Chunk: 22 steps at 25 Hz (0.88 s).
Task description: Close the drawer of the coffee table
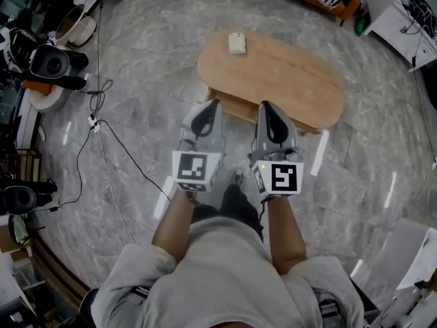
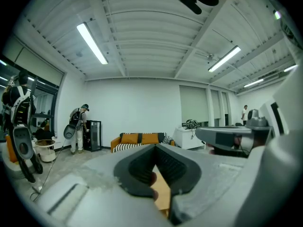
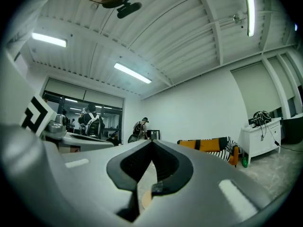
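I hold the left gripper [image 1: 209, 108] and right gripper [image 1: 268, 111] side by side. Both have their jaws pressed together and empty, aimed at the oval wooden coffee table [image 1: 293, 74], probably so the blunt tips can push. The drawer [image 1: 235, 106] juts out under the table's near edge, its front facing me. Its long axis runs upper left to lower right.

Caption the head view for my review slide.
Left gripper and right gripper, both shut, side by side before coffee table, drawer sticking out.
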### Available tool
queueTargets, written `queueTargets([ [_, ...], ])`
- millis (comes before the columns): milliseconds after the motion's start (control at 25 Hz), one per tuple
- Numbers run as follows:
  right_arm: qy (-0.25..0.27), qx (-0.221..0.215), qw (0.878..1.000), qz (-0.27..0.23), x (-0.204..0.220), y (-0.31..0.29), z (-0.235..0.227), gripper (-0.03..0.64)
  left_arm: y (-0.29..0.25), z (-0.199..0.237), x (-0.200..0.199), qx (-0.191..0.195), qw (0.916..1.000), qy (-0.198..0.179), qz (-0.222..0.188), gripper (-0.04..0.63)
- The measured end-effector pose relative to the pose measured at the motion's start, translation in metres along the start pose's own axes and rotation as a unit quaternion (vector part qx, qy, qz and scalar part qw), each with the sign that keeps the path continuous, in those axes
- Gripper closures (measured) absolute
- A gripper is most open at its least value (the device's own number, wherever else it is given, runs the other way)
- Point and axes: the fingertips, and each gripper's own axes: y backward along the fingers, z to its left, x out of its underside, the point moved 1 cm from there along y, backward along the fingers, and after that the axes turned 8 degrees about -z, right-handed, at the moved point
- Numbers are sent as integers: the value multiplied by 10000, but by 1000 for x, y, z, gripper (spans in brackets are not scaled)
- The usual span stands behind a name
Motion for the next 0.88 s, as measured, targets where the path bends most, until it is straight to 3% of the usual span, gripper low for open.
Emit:
queueTargets([
  [160, -51, 111, 9999, 75, 16, -19, -20, 611, -29, 10, 11, 33, 9999, -84, 139, 581],
  [360, -159, 210, 9992, 300, 57, -38, -36, 611, -58, 21, 46, 49, 9992, 200, 347, 581],
  [720, -121, 666, 9927, 993, 130, -88, -25, 611, -103, 62, 126, 831, 9890, 440, 1145, 581],
  [880, -354, 778, 9856, 1457, 175, -110, -16, 611, -125, 100, 157, 889, 9846, 654, 1359, 581],
])
